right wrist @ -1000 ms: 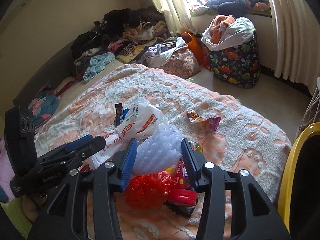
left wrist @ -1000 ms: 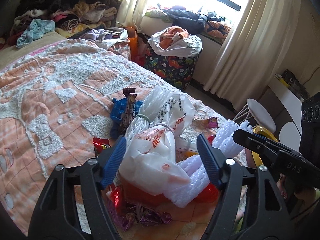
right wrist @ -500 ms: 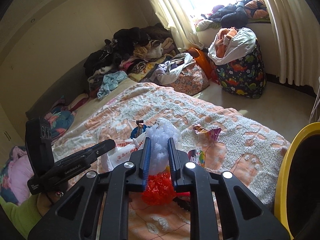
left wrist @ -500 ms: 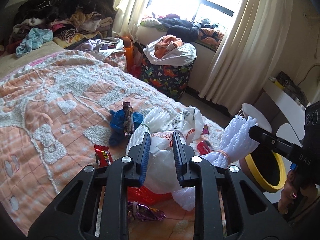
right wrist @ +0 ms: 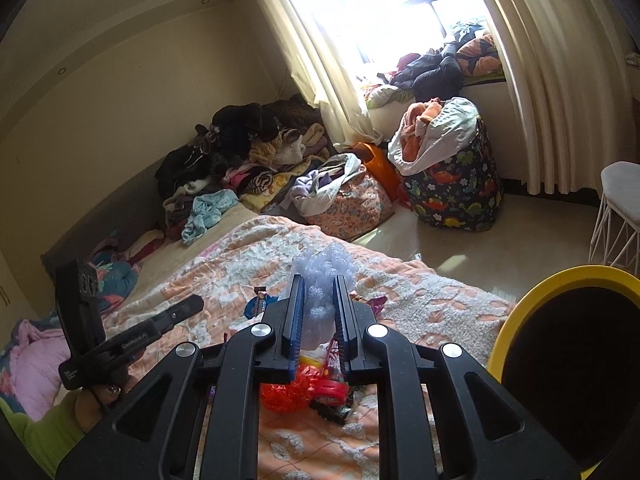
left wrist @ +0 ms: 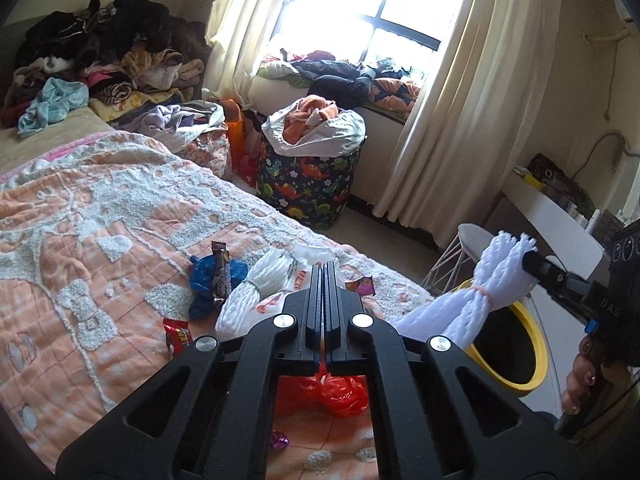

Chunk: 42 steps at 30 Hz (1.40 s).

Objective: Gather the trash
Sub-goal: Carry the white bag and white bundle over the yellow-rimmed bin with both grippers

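Btwn right tongs (right wrist: 319,312): white foam netting (right wrist: 322,276)

Two bundles of white foam netting are counted: one on the bed (left wrist: 256,300), one held aloft (left wrist: 476,304). One yellow-rimmed black bin (left wrist: 516,348), one dinosaur-print fabric hamper (left wrist: 308,184) and one white wire-legged stool (right wrist: 620,208) are recorded.

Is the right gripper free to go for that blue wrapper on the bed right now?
Probably not yet: the right gripper is shut on white foam netting. The blue wrapper lies uncovered, but a brown snack bar rests across it.
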Tool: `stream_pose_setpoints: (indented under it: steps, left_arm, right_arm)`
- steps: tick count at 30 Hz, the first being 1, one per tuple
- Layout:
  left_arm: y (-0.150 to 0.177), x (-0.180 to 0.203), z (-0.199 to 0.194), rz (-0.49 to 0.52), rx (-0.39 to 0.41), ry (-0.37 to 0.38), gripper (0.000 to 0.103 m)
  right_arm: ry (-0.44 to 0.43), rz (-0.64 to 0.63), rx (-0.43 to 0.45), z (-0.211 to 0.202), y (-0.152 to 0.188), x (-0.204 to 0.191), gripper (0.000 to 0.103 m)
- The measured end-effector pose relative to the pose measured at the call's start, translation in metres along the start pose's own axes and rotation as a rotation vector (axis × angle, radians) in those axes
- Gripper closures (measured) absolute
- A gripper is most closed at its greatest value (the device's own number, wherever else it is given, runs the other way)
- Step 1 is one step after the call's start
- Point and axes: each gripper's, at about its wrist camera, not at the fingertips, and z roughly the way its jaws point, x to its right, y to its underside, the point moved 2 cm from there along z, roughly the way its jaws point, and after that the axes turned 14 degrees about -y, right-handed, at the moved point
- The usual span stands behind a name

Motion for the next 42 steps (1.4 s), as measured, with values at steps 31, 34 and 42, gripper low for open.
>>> stream_pose_setpoints:
  steps: [31, 34, 42]
  left_arm:
    - [-0.006, 0.076, -0.002, 0.082, -0.006, 0.109, 0.098]
    - [-0.008, 0.097, -0.007, 0.109, 0.005, 0.144, 0.098]
    - [0.002, 0.143, 0.000, 0.193, -0.041, 0.150, 0.098]
  right_arm:
    - [0.202, 0.146, 0.225, -0.117, -0.004, 0.084, 0.089]
    - [0.235, 0.154, 0.250, -0.129, -0.002, 0.092, 0.089]
    - [0.342, 0.164, 0.283, -0.159, 0.002, 0.116, 0.089]
